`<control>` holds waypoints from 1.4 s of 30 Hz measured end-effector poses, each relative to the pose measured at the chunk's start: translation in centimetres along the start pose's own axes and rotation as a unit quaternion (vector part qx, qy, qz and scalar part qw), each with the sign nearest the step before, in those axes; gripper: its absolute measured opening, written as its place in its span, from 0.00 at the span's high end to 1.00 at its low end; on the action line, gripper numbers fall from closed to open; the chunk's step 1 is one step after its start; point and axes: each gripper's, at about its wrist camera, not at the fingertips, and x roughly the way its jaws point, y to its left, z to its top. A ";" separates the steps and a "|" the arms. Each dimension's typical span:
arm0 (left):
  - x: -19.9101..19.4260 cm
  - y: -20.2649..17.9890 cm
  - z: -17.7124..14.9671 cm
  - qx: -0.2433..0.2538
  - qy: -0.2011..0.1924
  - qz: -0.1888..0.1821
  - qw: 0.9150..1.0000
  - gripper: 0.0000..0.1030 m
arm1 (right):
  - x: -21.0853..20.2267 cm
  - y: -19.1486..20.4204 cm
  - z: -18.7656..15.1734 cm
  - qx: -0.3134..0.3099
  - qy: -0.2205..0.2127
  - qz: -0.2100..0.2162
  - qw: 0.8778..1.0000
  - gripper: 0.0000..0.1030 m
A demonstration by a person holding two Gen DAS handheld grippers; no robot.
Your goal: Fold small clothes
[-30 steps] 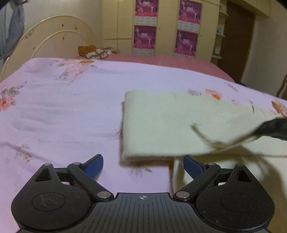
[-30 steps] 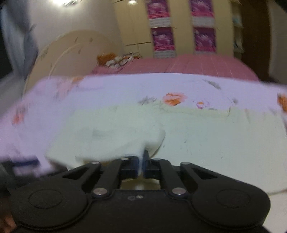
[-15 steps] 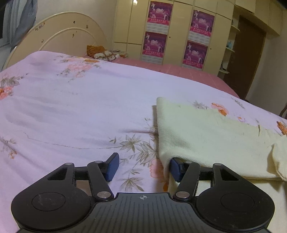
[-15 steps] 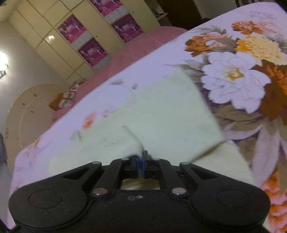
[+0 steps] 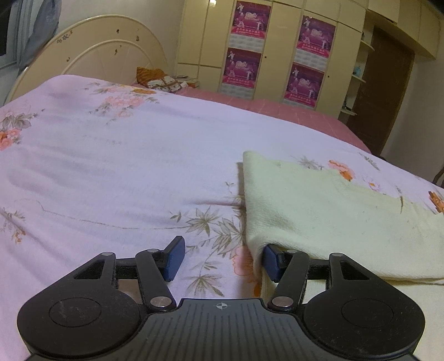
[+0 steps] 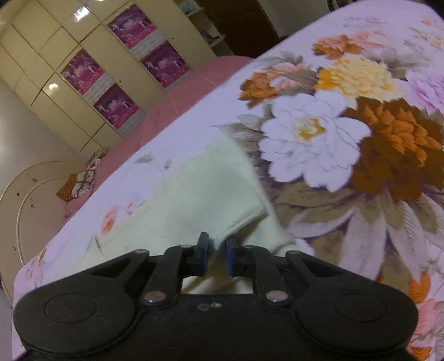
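A single bed (image 5: 116, 155) spread with a lilac floral sheet fills both wrist views, its curved cream headboard (image 5: 91, 55) at the far end and a cream wardrobe (image 5: 280, 52) behind it carrying four magenta posters (image 5: 247, 22). One pale yellow cloth (image 5: 327, 211) lies folded over on the sheet, to the right in the left wrist view, its upper layer resting on a lower one. One small patterned bundle (image 5: 162, 80) sits on the pink cover near the headboard. The left gripper (image 5: 222, 258) is spread wide, its right blue-padded finger tucked under the near-left corner of the cloth's top layer, its left finger over bare sheet; it grips nothing. The right gripper (image 6: 216, 258), seen in a tilted, slightly blurred view, has its two fingers parted a little, a corner of the cloth (image 6: 199, 194) lying in the narrow gap between them without being pinched.
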 end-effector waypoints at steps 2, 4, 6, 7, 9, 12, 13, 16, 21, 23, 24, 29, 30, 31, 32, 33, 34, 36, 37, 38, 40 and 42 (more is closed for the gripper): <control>0.1 0.0 0.1 -0.001 0.001 0.000 1.000 0.43 | 0.2 0.4 0.0 -0.016 0.004 0.003 1.000 0.84; 0.0 0.1 0.1 -0.003 0.001 0.000 1.000 0.43 | 0.3 0.3 0.2 -0.011 0.001 0.002 1.000 0.84; -0.1 0.2 0.0 -0.008 -0.002 0.001 1.000 0.43 | 0.4 -0.1 0.4 -0.007 -0.001 -0.009 1.000 0.92; 0.0 0.3 -0.2 -0.006 -0.005 0.003 1.000 0.43 | 0.4 0.0 0.4 -0.020 -0.001 -0.018 1.000 0.95; 0.0 0.1 -0.5 0.006 -0.011 0.008 1.000 0.44 | 0.2 0.4 -0.3 -0.062 -0.004 -0.043 0.997 0.96; -0.7 0.4 0.0 -0.013 -0.004 -0.003 1.000 0.44 | 0.1 1.1 -0.5 -0.094 -0.009 -0.056 0.994 0.96; -1.2 0.5 0.2 -0.016 -0.006 -0.006 1.000 0.43 | -0.3 1.3 -0.4 -0.101 -0.019 -0.062 0.993 0.93; -3.1 0.7 0.6 -0.016 -0.018 -0.015 1.000 0.43 | -1.8 1.5 0.2 -0.103 -0.051 -0.065 0.991 0.81; -5.7 0.4 1.3 -0.019 -0.050 -0.024 0.998 0.43 | -2.3 2.7 1.3 -0.142 -0.061 -0.048 0.987 0.80; -6.0 -0.2 1.8 -0.025 -0.056 -0.039 0.997 0.43 | -1.9 3.1 1.5 -0.147 -0.054 -0.042 0.987 0.80; -5.8 -0.8 2.0 -0.021 -0.054 -0.047 0.997 0.43 | -1.6 3.3 1.5 -0.151 -0.047 -0.035 0.987 0.78; -2.1 -4.7 2.9 -0.010 -0.017 -0.088 0.996 0.43 | 0.6 5.6 0.3 -0.198 0.000 -0.017 0.980 0.75; -1.0 -5.4 2.9 -0.005 -0.009 -0.085 0.996 0.43 | 1.1 6.0 0.1 -0.210 0.005 -0.016 0.978 0.73; -0.2 -5.8 2.8 -0.002 -0.002 -0.084 0.996 0.43 | 1.5 6.5 -0.1 -0.222 0.009 -0.018 0.975 0.71; 0.6 -6.2 2.6 0.004 0.004 -0.077 0.997 0.43 | 1.7 6.8 -0.3 -0.234 0.011 -0.020 0.972 0.70; 1.3 -6.3 2.3 0.011 0.012 -0.067 0.998 0.43 | 1.9 7.0 -0.4 -0.250 0.011 -0.025 0.968 0.68; 1.8 -6.2 1.8 0.017 0.016 -0.060 0.998 0.43 | 2.0 7.1 -0.6 -0.263 0.010 -0.033 0.964 0.61; 1.8 -6.1 1.1 0.041 0.003 -0.053 0.998 0.43 | 2.6 6.5 -0.8 -0.295 0.011 -0.064 0.953 0.60; 1.6 -6.2 0.9 0.050 0.001 -0.052 0.997 0.43 | 2.8 5.7 -0.8 -0.302 0.008 -0.074 0.950 0.61; 1.4 -6.3 0.8 0.062 0.000 -0.049 0.997 0.43 | 2.7 4.9 -0.5 -0.297 0.002 -0.071 0.952 0.61; 0.9 -6.6 0.8 0.073 0.001 -0.040 0.997 0.43 | 2.2 4.4 -0.1 -0.286 0.004 -0.071 0.956 0.66; 0.0 -7.1 1.1 0.067 0.006 -0.039 0.997 0.43 | 1.7 4.5 0.1 -0.279 0.007 -0.069 0.958 0.68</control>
